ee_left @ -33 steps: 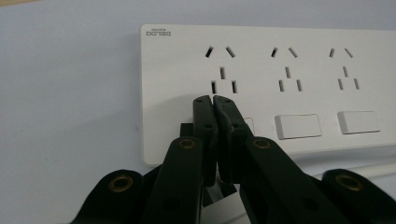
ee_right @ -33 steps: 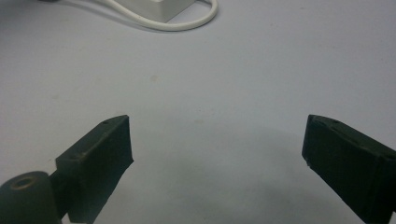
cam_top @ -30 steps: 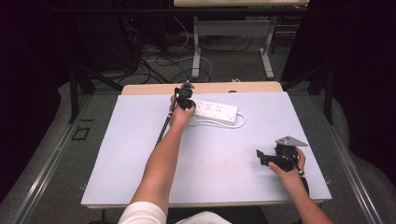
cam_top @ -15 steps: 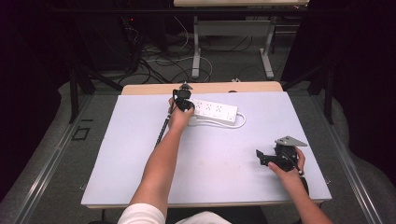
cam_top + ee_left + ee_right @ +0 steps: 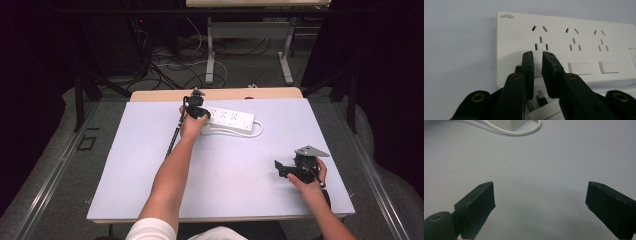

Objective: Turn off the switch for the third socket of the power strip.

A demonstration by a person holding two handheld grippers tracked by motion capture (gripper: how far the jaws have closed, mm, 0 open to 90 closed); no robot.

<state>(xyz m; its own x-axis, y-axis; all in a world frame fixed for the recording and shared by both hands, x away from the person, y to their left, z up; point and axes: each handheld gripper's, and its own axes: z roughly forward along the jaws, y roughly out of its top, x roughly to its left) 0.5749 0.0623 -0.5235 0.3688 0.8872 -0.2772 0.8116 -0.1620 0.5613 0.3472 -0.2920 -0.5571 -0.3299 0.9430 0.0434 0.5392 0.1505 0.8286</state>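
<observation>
**Operator:** While the left gripper (image 5: pixel 194 102) sits at the upper centre of the high view, what is its condition?

**Technician:** Its jaws stand a narrow gap apart and have just been opening; in the left gripper view the tips lie over the white power strip (image 5: pixel 579 47), just below the leftmost socket (image 5: pixel 540 40); nothing is clamped between the pads; a white plug (image 5: pixel 541 107) lies beneath the jaws at the bottom centre of that view.

**Operator:** Location of the strip?

**Technician:** Upper centre of the high view, flat on the pale table (image 5: pixel 150 170); its white cable (image 5: pixel 255 133) loops along its near side; the left gripper is at its left end.

**Operator:** And the right gripper (image 5: pixel 287 169)?

**Technician:** Lower right of the high view, held in the person's right hand (image 5: pixel 310 182), well apart from the strip; in the right gripper view its jaws are spread wide and released, with bare table between them; the cable loop runs along the top edge of that view.
</observation>
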